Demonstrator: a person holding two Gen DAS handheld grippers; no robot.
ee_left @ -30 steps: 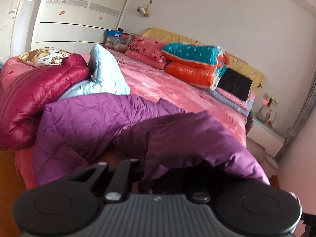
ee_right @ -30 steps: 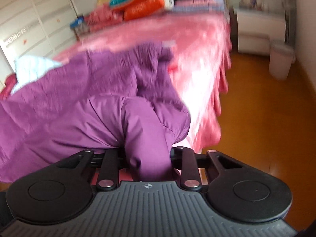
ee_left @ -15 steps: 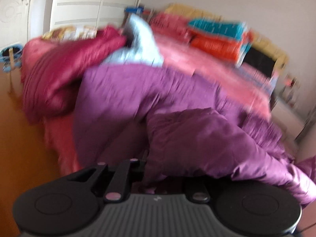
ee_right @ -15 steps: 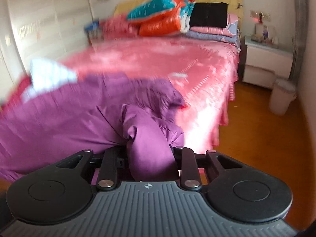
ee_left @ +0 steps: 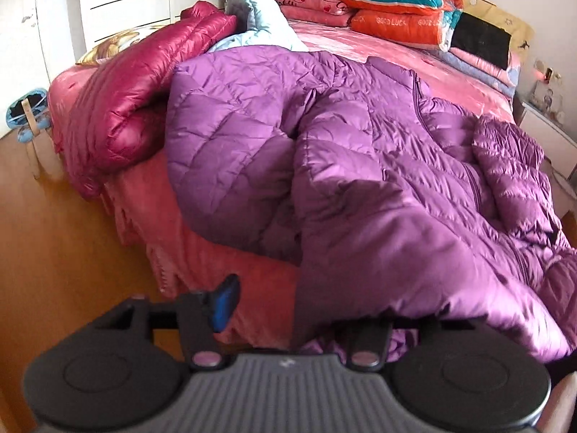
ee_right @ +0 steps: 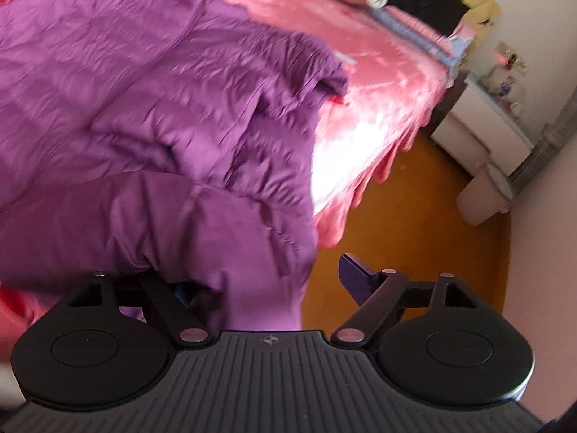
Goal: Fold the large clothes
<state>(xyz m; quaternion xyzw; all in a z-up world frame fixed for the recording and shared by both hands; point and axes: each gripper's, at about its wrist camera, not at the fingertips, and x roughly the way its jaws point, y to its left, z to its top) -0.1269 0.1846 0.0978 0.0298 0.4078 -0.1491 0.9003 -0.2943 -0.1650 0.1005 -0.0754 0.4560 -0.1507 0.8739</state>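
A large purple quilted jacket (ee_left: 360, 151) lies crumpled across the near corner of the pink bed (ee_left: 450, 68), hanging over its edge. My left gripper (ee_left: 299, 310) sits low at the jacket's hem with its jaws opening. Its left finger (ee_left: 225, 305) stands free of the cloth, and the other finger is buried under purple fabric. In the right wrist view the jacket (ee_right: 144, 108) is blurred. My right gripper (ee_right: 267, 285) is opening wide. A sleeve end drapes between its jaws, the right finger (ee_right: 355, 278) is clear of it, and the left finger is hidden by cloth.
A maroon puffer jacket (ee_left: 144, 83) and a pale blue garment (ee_left: 252, 18) lie beyond the purple one. Folded quilts and pillows (ee_left: 396, 3) are stacked at the headboard. A white nightstand (ee_right: 479, 133) and a bin (ee_right: 485, 198) stand on the wooden floor (ee_right: 414, 223) right of the bed.
Both grippers were shut on the purple jacket and have opened. The jacket has settled onto the bed. The left view sank toward the bed edge, and the right view rolled.
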